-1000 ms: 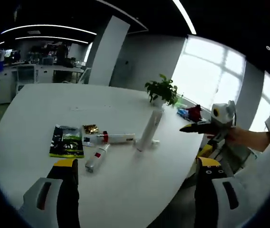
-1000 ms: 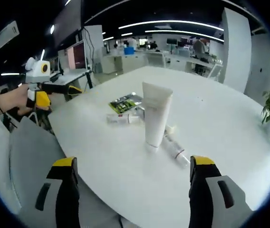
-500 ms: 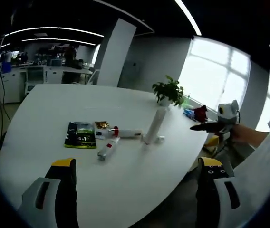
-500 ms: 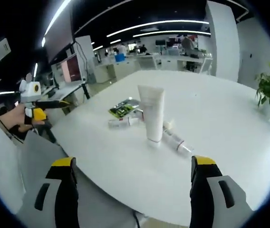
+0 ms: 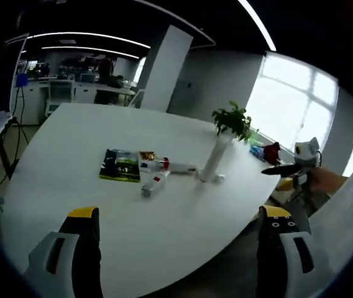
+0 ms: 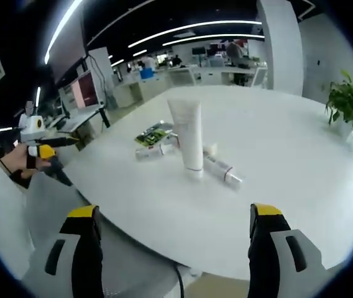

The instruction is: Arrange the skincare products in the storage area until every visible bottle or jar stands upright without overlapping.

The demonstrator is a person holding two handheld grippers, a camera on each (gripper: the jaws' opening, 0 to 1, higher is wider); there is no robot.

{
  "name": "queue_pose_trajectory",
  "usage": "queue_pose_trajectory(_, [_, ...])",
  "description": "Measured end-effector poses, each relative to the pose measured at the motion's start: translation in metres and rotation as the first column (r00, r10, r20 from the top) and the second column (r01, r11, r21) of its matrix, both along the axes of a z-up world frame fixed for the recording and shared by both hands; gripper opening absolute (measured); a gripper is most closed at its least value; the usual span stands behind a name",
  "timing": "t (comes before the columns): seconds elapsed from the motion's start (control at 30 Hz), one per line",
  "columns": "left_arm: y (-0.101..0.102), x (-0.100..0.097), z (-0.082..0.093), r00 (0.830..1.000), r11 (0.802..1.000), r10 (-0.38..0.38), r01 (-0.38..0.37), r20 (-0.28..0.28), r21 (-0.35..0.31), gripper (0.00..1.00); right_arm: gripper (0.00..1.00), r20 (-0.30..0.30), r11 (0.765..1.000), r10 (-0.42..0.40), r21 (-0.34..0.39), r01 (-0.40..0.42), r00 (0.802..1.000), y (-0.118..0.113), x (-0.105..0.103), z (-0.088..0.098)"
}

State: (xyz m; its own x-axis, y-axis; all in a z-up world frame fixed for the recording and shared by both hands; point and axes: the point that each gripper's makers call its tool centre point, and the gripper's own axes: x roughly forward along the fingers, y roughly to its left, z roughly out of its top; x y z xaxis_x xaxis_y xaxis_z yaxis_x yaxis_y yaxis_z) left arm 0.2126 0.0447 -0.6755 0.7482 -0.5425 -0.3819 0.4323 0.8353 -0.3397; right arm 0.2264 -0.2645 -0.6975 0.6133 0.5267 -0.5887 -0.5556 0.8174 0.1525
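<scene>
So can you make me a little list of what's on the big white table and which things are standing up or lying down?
standing: tall white squeeze tube, cap down
lying: white tube with red band; small white tube with red label
flat: green and black packet
surface: round white table
plant: green potted plant
left gripper: open, holding nothing
right gripper: open, holding nothing

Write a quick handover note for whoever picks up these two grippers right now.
Left gripper: open, empty, held off the table edge.
Right gripper: open, empty, also off the table.
On the white table: one tall white tube stands upright on its cap. Two small tubes lie flat beside it, next to a green packet.
Done: tall tube upright.
Left: stand the lying tubes up, apart from each other.
</scene>
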Motion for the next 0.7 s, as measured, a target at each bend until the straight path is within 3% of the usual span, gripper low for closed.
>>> queue_pose_trajectory(0.43, [-0.003,0.005,-0.001,1.000,1.000,-0.003,0.003,-0.004,0.004,0.99,0.99,-0.004,1.000,-0.011,-0.004,0.011,1.000,-0.004,0.004,-0.001])
queue_pose_trajectory(0.7, [-0.005,0.006,-0.008,1.000,1.000,-0.005,0.005,-0.028,0.000,0.98,0.99,0.008,0.998,0.019,-0.063,-0.019,1.000,-0.009,0.021,0.008])
